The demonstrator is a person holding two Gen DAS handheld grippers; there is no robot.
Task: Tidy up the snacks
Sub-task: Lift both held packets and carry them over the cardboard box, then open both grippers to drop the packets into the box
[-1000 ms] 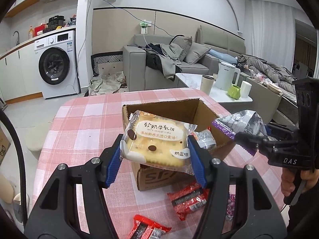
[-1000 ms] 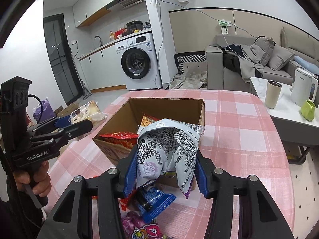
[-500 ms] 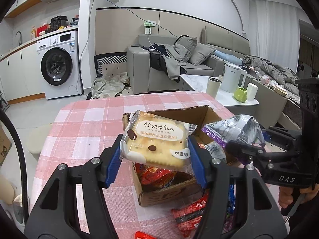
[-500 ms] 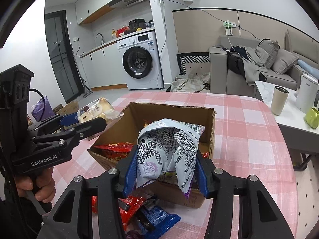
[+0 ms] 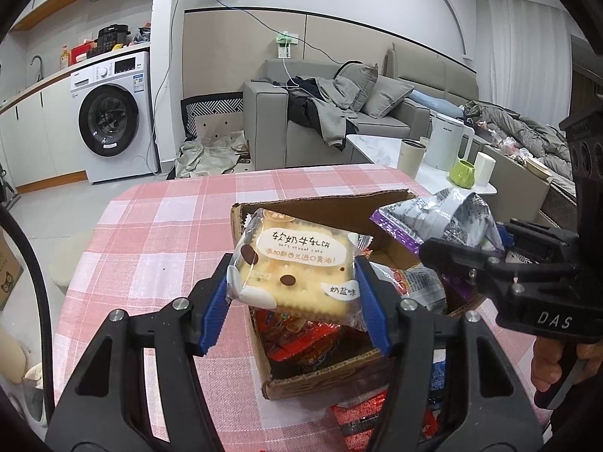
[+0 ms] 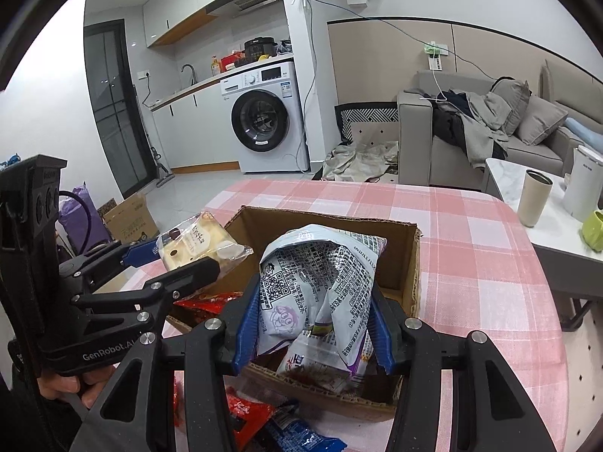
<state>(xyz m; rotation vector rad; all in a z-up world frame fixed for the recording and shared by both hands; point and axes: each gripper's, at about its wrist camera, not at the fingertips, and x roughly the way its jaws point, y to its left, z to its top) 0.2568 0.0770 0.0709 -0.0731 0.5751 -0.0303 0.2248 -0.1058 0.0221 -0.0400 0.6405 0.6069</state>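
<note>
Both clamped: left gripper (image 5: 292,293) w/ square glossy cracker pack (image 5: 297,267); right gripper (image 6: 314,324) w/ crinkly foil bag (image 6: 320,282).

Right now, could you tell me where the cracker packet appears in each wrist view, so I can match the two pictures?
Left wrist: the cracker packet sits at centre, clamped in the left gripper, over the cardboard box.
Right wrist: the packet is at left, at the tip of the left gripper, beside the box's left edge.
Shared landmark: the washing machine.
</note>
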